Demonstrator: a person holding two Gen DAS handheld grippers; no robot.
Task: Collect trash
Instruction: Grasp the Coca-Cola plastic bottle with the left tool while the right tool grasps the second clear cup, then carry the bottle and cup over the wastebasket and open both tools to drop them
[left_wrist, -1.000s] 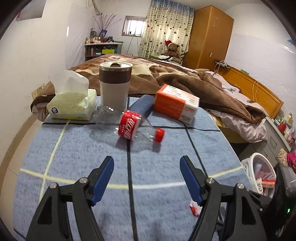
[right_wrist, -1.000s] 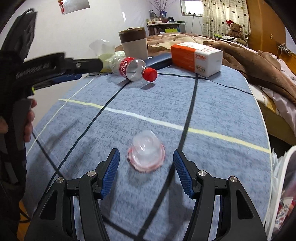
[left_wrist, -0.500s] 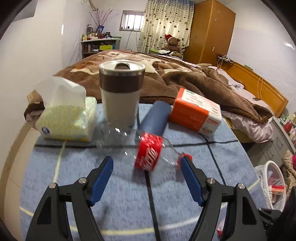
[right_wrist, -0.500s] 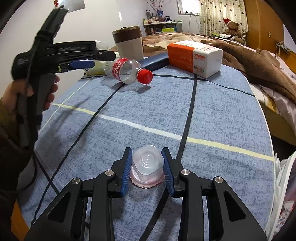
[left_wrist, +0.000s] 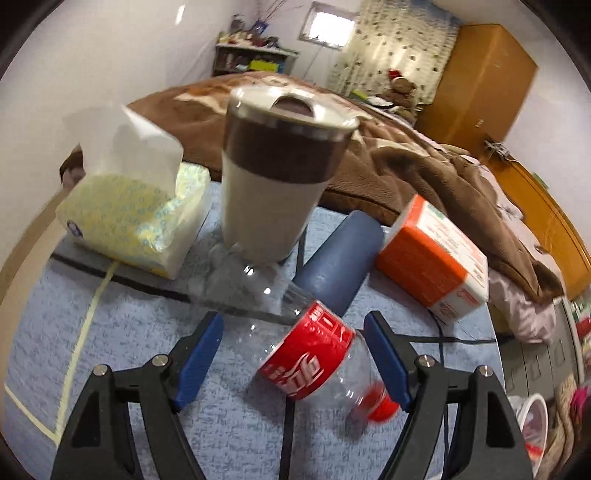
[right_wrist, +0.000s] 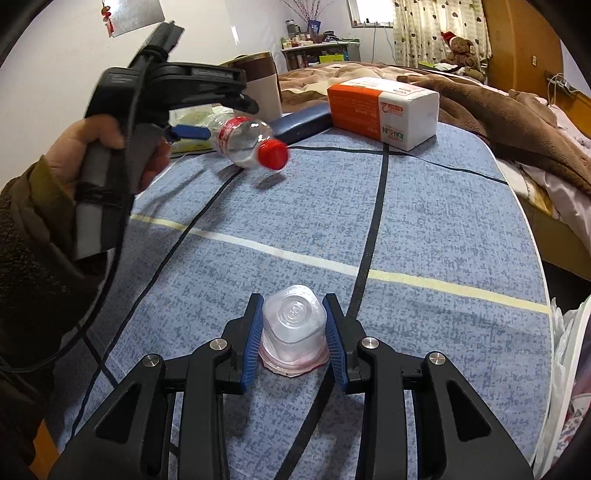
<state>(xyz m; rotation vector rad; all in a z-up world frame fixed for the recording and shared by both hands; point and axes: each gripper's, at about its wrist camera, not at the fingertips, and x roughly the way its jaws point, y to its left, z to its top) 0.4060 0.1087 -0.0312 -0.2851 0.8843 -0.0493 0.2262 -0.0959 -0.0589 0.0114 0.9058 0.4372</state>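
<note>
An empty clear plastic bottle (left_wrist: 306, 354) with a red label and red cap lies between the fingers of my left gripper (left_wrist: 293, 354), which is open around it. The bottle (right_wrist: 245, 142) looks tilted with its cap end off the table in the right wrist view, beside the left gripper (right_wrist: 192, 131). My right gripper (right_wrist: 293, 332) is shut on a small clear plastic cup (right_wrist: 293, 325) with a pinkish rim, upside down on the blue tablecloth (right_wrist: 424, 221).
A lidded brown and white tumbler (left_wrist: 277, 184), a yellow tissue pack (left_wrist: 133, 218), a dark blue case (left_wrist: 340, 262) and an orange and white tissue box (left_wrist: 432, 262) stand behind the bottle. A white trash bin (left_wrist: 532, 421) stands at the table's right; a bed lies beyond.
My left gripper has moved forward until the bottle lies between its fingers, and the bottle has tilted. My right gripper has shut on the plastic cup.
</note>
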